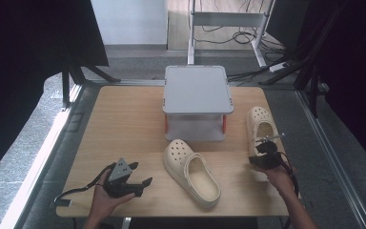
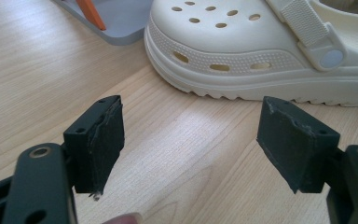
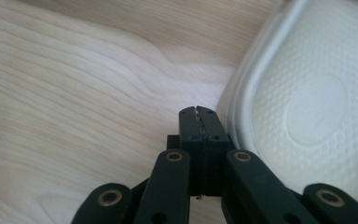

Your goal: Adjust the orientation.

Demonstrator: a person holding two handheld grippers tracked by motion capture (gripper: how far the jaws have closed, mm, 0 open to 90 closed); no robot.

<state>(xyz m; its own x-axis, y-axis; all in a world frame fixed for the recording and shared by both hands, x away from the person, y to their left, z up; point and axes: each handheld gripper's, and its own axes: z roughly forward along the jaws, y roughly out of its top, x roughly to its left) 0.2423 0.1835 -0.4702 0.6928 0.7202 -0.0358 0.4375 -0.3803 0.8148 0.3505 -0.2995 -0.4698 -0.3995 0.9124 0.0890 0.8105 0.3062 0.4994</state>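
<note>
Table: a light wooden table (image 1: 124,124) carries two cream clogs and a grey box.
Grey box: the box (image 1: 197,95) stands at the far middle of the table, lid on, with orange clasps at its sides; its corner and one orange clasp (image 2: 91,13) appear at the top of the left gripper view.
Near clog: the near clog (image 1: 191,171) lies in the middle of the table in front of the box, toe toward the box and heel toward the person, turned a little askew. In the left gripper view its holed toe (image 2: 223,42) and strap sit just beyond the jaws.
Far clog: the far clog (image 1: 261,128) lies at the right side of the table, beside the box, toe pointing away from the person. Its textured footbed (image 3: 317,93) shows in the right gripper view.
Left gripper: the left gripper (image 1: 145,183) rests low over the table at the near left, held in the person's left hand, pointing toward the near clog. Its jaws stand wide apart with nothing between them but bare wood.
Right gripper: the right gripper (image 3: 200,116) is at the heel end of the far clog, held in the person's right hand. Its jaws are pressed together with nothing between them, and their tip lies just beside the clog's rim over the table; whether they touch the rim I cannot tell.
</note>
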